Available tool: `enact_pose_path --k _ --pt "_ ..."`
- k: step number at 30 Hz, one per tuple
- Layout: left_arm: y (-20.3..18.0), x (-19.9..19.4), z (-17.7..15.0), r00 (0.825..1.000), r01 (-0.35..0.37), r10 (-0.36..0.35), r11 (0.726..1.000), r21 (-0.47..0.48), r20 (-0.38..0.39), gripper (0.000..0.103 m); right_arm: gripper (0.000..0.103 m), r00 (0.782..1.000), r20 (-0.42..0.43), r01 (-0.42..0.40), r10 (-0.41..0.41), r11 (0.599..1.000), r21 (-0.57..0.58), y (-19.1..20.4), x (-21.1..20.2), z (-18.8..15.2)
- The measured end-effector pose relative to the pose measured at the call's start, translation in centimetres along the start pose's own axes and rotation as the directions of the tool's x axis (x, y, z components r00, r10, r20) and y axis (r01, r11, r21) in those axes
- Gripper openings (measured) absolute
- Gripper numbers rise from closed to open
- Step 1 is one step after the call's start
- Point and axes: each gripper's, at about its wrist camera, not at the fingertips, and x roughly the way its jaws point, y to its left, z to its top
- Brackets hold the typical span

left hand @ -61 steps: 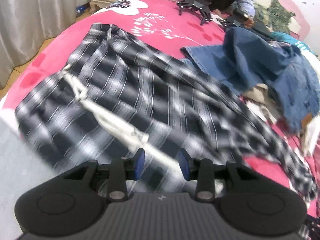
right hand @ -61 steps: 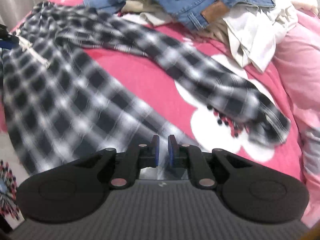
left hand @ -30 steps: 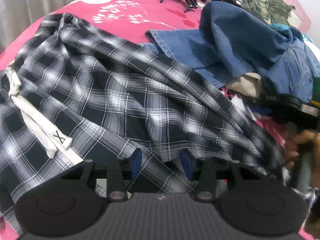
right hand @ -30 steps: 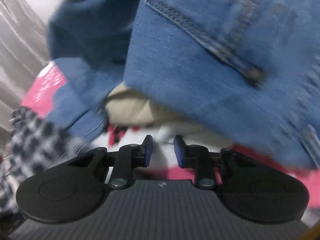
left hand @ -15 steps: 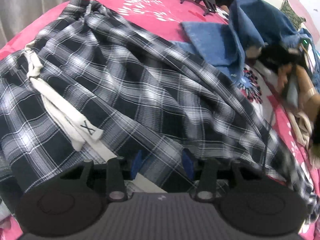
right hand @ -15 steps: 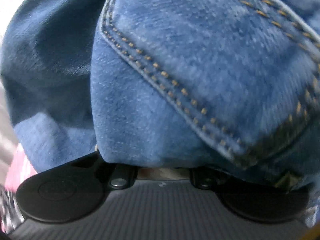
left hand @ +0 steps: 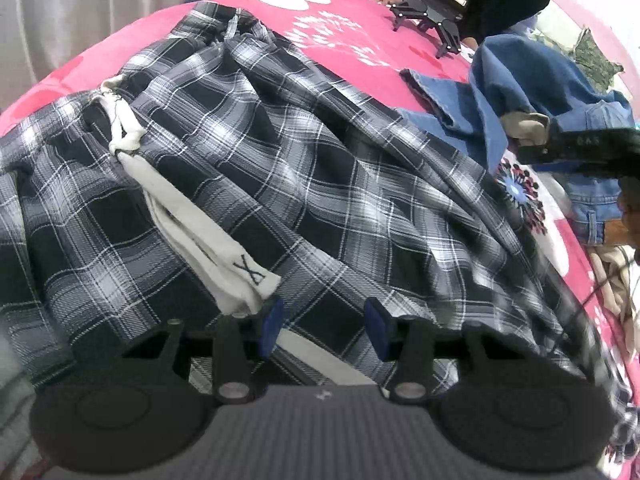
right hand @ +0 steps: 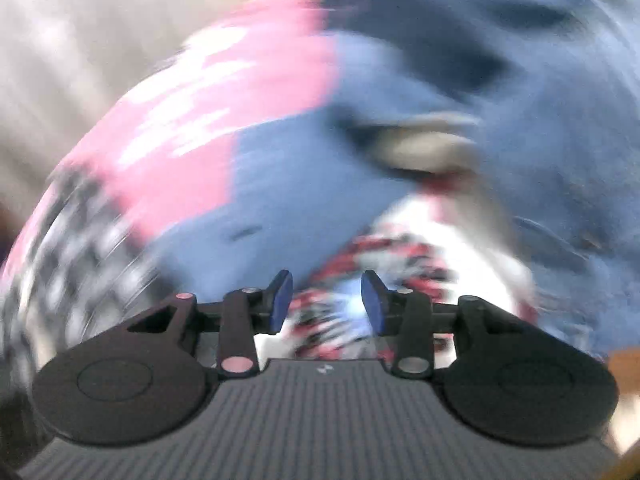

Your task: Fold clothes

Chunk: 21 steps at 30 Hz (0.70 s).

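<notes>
Pink bedspread [left hand: 344,36] | plaid garment [left hand: 304,184] black-white, rumpled, spread | white drawstring [left hand: 192,220]

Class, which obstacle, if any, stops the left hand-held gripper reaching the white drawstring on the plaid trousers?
Probably none: the left hand-held gripper stands open just below the white drawstring, which lies uncovered on the plaid trousers.

The right gripper [right hand: 325,300], half a second ago buried in the jeans [right hand: 520,92], is clear of them — its jaws opening on nothing — over the bedspread's flower print [right hand: 360,272], just beside the jeans, the view blurred.
</notes>
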Motion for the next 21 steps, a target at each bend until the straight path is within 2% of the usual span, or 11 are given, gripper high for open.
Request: enact_pose_path --k 1,2,4,7,9,11,13,15,17,19,21 --pt "-0.2 -0.1 -0.1 1.0 0.001 -0.001 1.0 0.006 0.001 0.046 0.04 1.0 -0.006 -0.015 0.015 0.998 -0.066 1.7 0.3 0.1" --pt "-0.2 -0.2 -0.1 1.0 0.0 0.0 1.0 0.011 0.002 0.046 0.04 1.0 -0.024 -0.006 0.004 0.998 -0.064 2.5 1.2 0.3" --pt "-0.3 -0.3 -0.2 1.0 0.001 -0.001 1.0 0.016 0.004 0.046 0.04 0.998 -0.06 0.038 -0.037 0.999 0.031 1.9 4.1 1.5" --pt "-0.1 -0.4 -0.3 1.0 0.007 -0.007 1.0 0.011 0.009 0.046 0.04 0.994 -0.104 0.035 -0.01 0.969 0.243 -1.2 8.2 2.4" --pt "0.1 -0.5 -0.6 1.0 0.01 -0.01 1.0 0.016 0.014 0.046 0.038 1.0 -0.009 -0.022 0.026 0.954 0.299 -1.5 9.7 4.7" --pt "0.2 -0.6 -0.8 1.0 0.009 -0.01 1.0 0.027 0.018 0.046 0.037 0.991 0.126 -0.082 0.045 0.947 0.311 -1.8 11.2 8.0" --pt "0.1 -0.7 -0.9 1.0 0.004 -0.005 0.999 0.043 0.022 0.046 0.036 0.962 0.272 -0.128 0.037 0.937 0.326 -2.3 12.3 11.3" --pt "-0.1 -0.6 -0.9 1.0 0.001 -0.002 0.999 0.043 0.024 0.046 0.037 0.924 0.381 -0.179 0.012 0.896 0.406 -3.6 11.7 13.2" --pt "0.1 -0.6 -0.9 1.0 0.006 -0.006 1.0 0.024 0.025 0.046 0.043 0.927 0.375 -0.215 0.02 0.848 0.485 -4.4 10.7 13.4" --pt "0.3 -0.6 -0.8 1.0 0.015 -0.015 1.0 0.001 0.023 0.046 0.044 0.962 0.261 -0.191 0.081 0.881 0.432 -2.7 10.4 12.8" --pt "0.7 -0.5 -0.7 0.999 0.029 -0.029 0.999 -0.024 0.019 0.046 0.044 0.977 0.136 -0.195 0.164 0.947 0.256 0.6 9.4 10.8"
